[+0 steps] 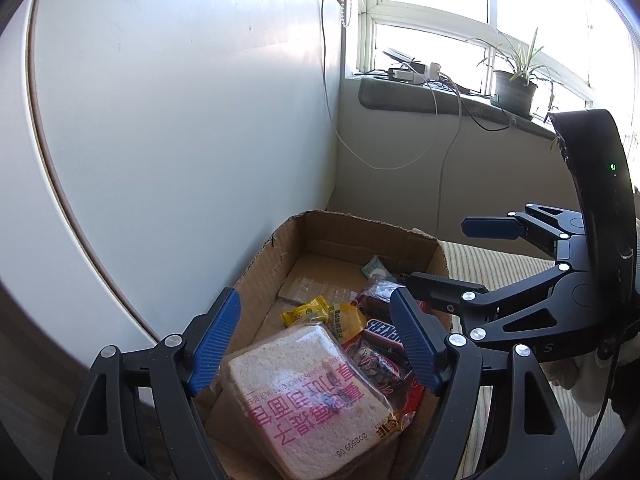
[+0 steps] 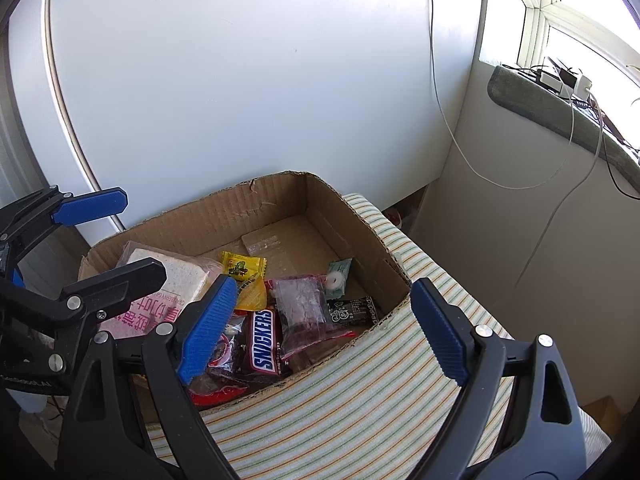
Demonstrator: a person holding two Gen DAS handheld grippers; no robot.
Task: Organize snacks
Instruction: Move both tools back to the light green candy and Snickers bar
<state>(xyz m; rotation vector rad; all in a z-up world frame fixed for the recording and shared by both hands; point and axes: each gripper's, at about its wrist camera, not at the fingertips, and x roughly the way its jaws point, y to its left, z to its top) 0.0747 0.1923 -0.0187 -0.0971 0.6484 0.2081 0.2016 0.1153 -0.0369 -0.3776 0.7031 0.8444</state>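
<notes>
An open cardboard box (image 1: 336, 216) (image 2: 280, 180) sits on a striped cloth (image 2: 360, 392). Inside lie a wrapped slice of bread (image 1: 304, 396) (image 2: 176, 276), a Snickers bar (image 1: 384, 330) (image 2: 264, 340), a yellow candy (image 1: 306, 312) (image 2: 242, 266), a clear bag of dark purple pieces (image 2: 302, 308), a black packet (image 2: 352, 310) and a green-white candy (image 2: 336, 276). My left gripper (image 1: 316, 340) (image 2: 144, 236) hangs open above the bread, its pads clear of it. My right gripper (image 2: 324, 320) (image 1: 434, 252) stands open over the box's near wall, nothing between its fingers.
A tall white panel (image 2: 240, 80) rises right behind the box. To the right is a windowsill with a potted plant (image 1: 514, 84), a power strip (image 2: 568, 80) and dangling cables (image 1: 444, 160). The striped cloth runs on to the right of the box.
</notes>
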